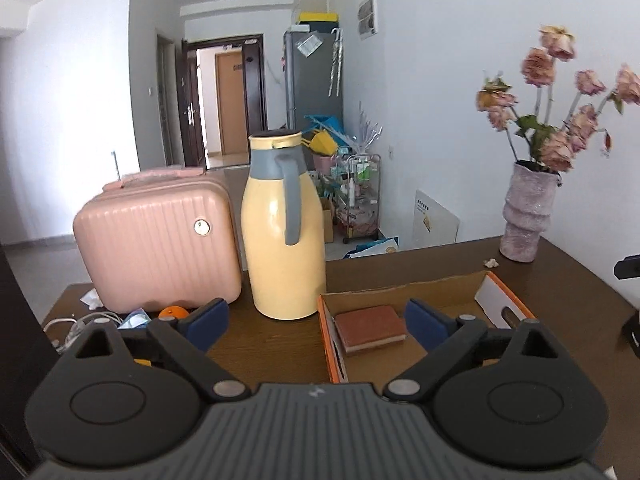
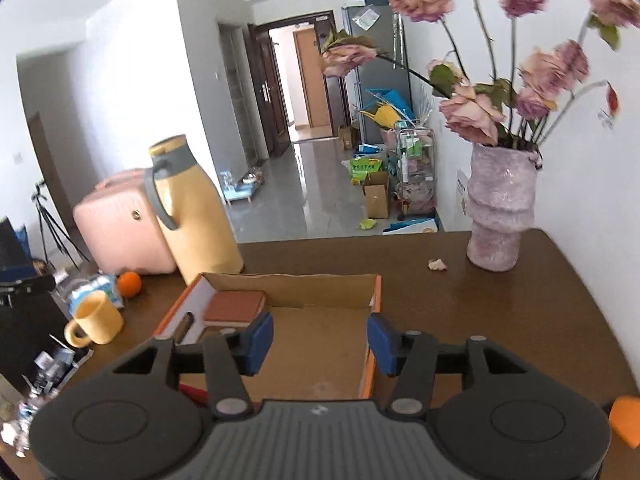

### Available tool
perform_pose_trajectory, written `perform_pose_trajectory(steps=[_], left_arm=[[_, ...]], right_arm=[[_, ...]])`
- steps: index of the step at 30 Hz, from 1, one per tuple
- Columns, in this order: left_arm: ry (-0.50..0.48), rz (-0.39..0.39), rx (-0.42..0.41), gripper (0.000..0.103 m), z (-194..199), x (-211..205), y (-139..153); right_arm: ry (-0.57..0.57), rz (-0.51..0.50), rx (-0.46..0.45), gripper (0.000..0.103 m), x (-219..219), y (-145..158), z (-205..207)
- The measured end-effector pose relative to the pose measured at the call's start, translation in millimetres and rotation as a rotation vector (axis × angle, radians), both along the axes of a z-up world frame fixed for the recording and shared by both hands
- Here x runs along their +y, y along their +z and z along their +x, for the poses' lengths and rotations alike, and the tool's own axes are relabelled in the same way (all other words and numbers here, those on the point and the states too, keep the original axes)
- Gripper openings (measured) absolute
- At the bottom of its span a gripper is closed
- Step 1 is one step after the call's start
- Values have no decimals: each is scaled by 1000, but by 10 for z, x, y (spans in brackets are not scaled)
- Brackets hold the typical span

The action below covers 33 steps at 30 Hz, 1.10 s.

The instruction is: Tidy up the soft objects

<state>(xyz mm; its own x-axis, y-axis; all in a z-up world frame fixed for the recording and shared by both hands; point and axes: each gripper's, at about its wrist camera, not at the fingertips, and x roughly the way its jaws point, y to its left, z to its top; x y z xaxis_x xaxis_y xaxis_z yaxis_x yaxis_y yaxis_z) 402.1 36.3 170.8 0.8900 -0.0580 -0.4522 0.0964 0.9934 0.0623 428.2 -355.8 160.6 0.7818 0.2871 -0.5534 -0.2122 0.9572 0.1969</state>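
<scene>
- Sponge (image 1: 370, 329): it lies flat in the box (image 1: 404, 294), against the left wall at the far end, touching neither gripper.
- It looks like a squat block with a rust-brown top layer over a paler one, edges square and nothing resting on it; the right wrist view shows it the same way (image 2: 235, 307).
- Left gripper (image 1: 316, 322): jaws stand wide apart, nothing between them, hovering over the box's near left edge.
- Right gripper (image 2: 320, 342): jaws stand partly apart, empty, above the bare box floor.
- Risk, as I judge it: the jug (image 1: 282, 228) stands just beside the box's far left corner, so a wide swing of the left gripper could knock it over.
- The vase (image 2: 500, 208) of dried flowers stands at the far right of the table (image 2: 520, 312); a careless reach by the right gripper could tip it or snag the stems.
- A fingertip catching the box's thin cardboard wall could drag the box and shift the sponge.
- An orange item (image 2: 626, 420) at the right edge is cut off; I cannot tell what it is.
</scene>
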Motion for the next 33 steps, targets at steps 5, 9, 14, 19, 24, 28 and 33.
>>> perform_pose_trajectory(steps=[5,9,14,19,24,28,33], left_arm=[[-11,16,-1,98,-364,-49,-77],[-16,2,-2,100,-552,-133,-251],[-11,-113,32,100,-644,-272,-647],[-52,-279,109,99,-627,-522,-1207],[-135,-282,185,92,-461,-932,-1552],[-159,-321,246,70,-271,-1093,-1689],[-209,-342,287,34,-130,-1170,-1838]], right_arm=[[49,-31,-34,57,21,-80,-414],[68,-29,-58,59,57,-245,-588],[76,43,-10,59,13,-596,-574],[82,119,65,59,14,-1122,-448],[105,203,128,58,71,-1548,-246],[127,277,157,49,153,-1735,-82],[139,318,179,23,179,-1870,77]])
